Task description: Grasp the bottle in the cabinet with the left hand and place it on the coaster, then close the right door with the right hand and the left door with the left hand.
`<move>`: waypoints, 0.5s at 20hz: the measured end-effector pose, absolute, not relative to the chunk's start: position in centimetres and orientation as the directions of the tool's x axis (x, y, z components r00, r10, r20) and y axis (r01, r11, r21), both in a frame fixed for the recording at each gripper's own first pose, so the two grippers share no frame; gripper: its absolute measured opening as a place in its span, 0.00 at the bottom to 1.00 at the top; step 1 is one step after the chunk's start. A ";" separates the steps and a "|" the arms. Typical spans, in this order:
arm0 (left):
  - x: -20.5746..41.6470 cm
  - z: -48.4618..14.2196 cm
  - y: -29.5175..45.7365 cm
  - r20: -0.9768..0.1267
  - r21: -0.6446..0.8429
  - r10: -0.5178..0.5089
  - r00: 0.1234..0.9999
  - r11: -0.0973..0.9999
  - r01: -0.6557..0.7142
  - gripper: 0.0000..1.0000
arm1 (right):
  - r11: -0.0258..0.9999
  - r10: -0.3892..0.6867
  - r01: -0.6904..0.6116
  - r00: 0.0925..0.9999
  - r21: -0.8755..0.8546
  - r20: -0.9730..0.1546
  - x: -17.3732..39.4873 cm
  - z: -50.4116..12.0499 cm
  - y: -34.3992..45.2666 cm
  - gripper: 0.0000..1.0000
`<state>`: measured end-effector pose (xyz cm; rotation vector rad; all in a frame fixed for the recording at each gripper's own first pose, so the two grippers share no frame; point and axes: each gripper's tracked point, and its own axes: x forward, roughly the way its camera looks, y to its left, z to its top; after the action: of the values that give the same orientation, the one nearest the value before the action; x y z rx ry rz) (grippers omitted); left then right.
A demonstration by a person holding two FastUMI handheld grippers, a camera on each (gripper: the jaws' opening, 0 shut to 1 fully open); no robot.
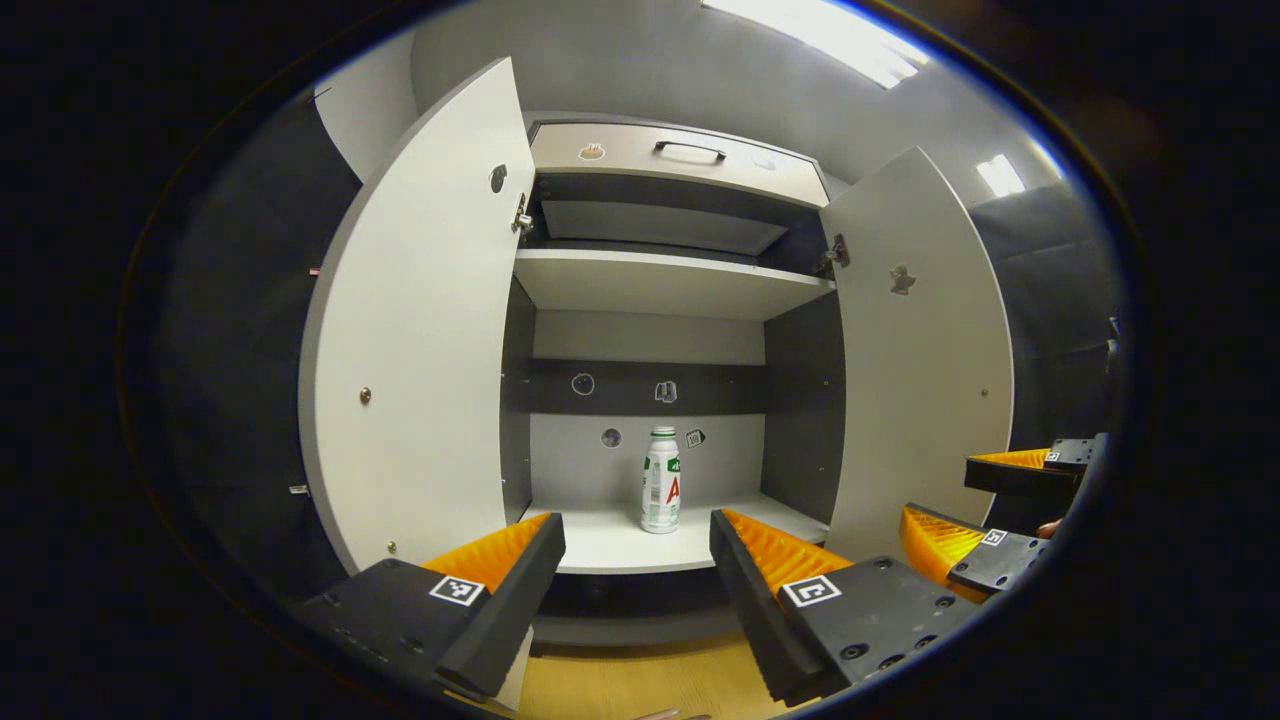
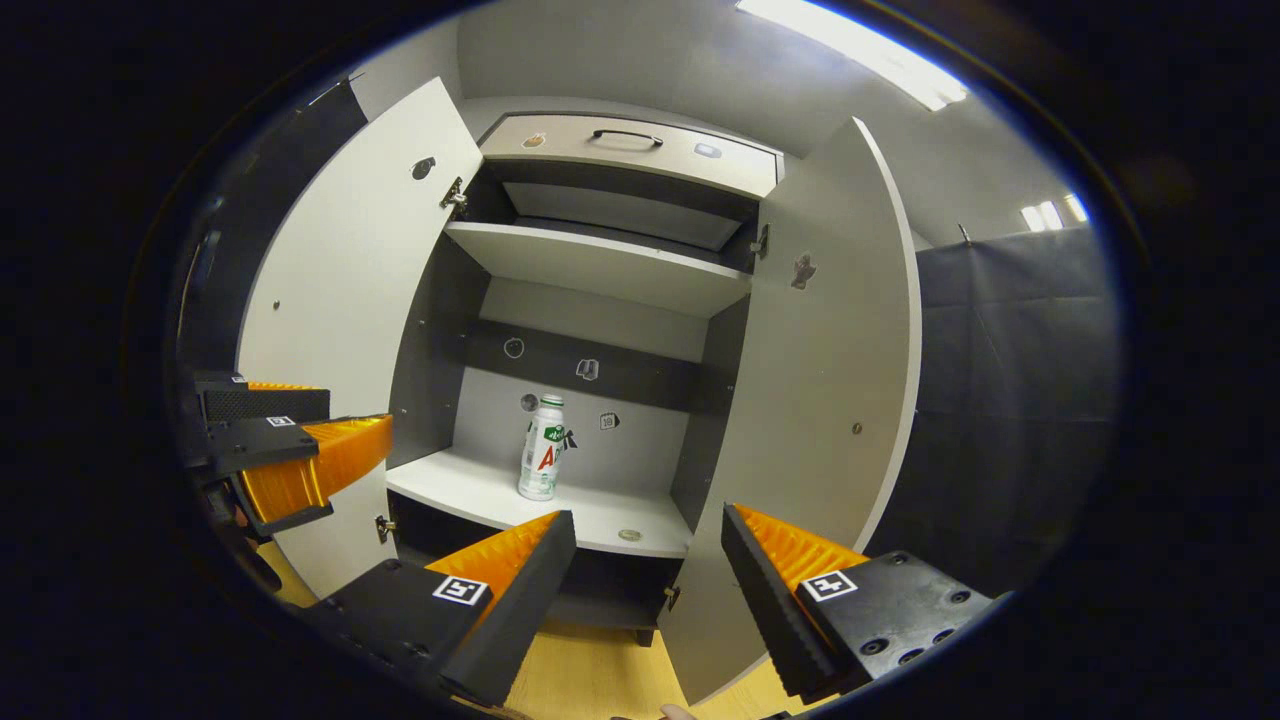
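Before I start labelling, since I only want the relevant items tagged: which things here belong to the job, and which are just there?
Part of the job:
- white plastic bottle standing on the lower shelf
- open left cabinet door
- open right cabinet door
- left gripper, open
- right gripper, open

Just there:
- grey drawer with a dark handle
- small stickers on the back wall

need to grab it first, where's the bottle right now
The bottle stands upright on the cabinet's lower shelf, near the back wall, between the two open doors, ahead of the left claw.
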<state>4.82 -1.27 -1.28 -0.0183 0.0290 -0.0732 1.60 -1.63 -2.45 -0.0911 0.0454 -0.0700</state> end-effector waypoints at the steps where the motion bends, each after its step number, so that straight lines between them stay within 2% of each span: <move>1: 5.6 -1.2 -1.5 -0.022 -0.019 -0.070 0.997 0.997 0.069 0.93 | 0.994 -0.063 0.059 0.997 -0.093 -0.036 2.4 -2.4 -1.8 0.97; 10: 15.6 0.5 -2.1 0.046 0.029 0.010 0.999 1.000 -0.011 0.92 | 0.993 0.091 -0.092 0.996 -0.069 -0.012 9.5 -4.3 -1.9 0.97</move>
<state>15.63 -2.09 0.49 0.0294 -0.0459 0.0102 9.54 -1.95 -4.28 -0.0696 0.0087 0.0915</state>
